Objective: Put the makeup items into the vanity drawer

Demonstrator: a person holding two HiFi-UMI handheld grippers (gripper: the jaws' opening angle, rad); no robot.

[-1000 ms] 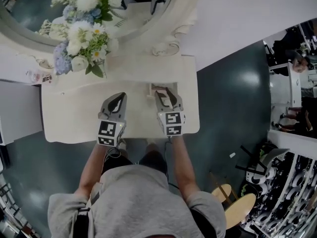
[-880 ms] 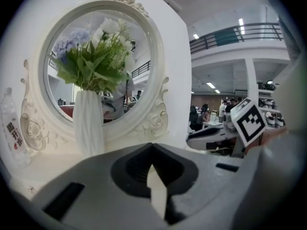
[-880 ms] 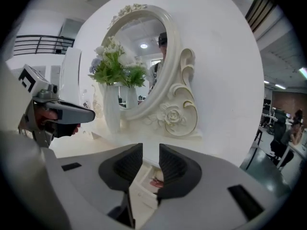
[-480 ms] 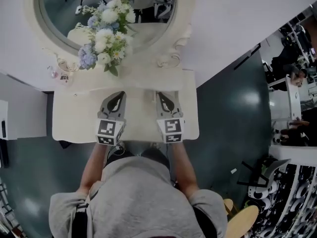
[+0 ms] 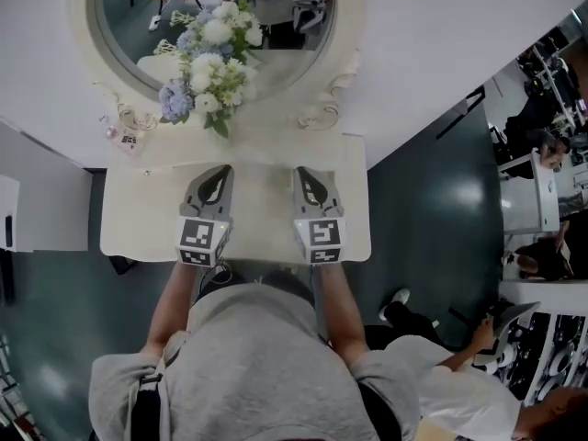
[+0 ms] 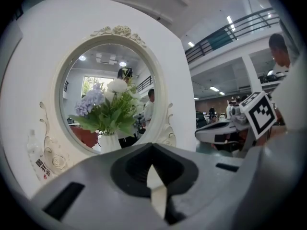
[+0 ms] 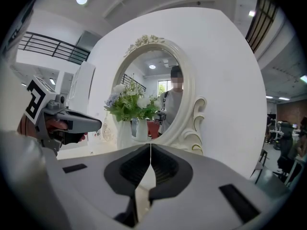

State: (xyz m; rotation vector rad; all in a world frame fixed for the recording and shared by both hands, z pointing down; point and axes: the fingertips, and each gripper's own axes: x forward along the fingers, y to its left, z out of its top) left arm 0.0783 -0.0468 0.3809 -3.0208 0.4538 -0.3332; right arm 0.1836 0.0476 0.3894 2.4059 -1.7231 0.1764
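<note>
Both grippers hover side by side over the cream vanity top [image 5: 147,219], pointing at the oval mirror [image 5: 138,26]. My left gripper [image 5: 220,169] is shut with nothing in it; in the left gripper view its tips [image 6: 152,146] meet. My right gripper [image 5: 304,172] is also shut and empty, its jaws [image 7: 150,145] closed edge to edge. Each gripper shows in the other's view, the right gripper [image 6: 225,131] and the left gripper [image 7: 72,123]. No makeup item and no drawer front can be seen in any view.
A white vase of white and blue flowers [image 5: 207,76] stands at the back of the top before the mirror. A small labelled bottle [image 5: 124,134] sits at the back left. A white cabinet [image 5: 37,214] adjoins on the left. Another person [image 5: 450,379] stands on the dark floor at lower right.
The right gripper's jaws have closed. A small item that lay at its tips a second ago no longer shows. The head view has tilted toward the mirror.
</note>
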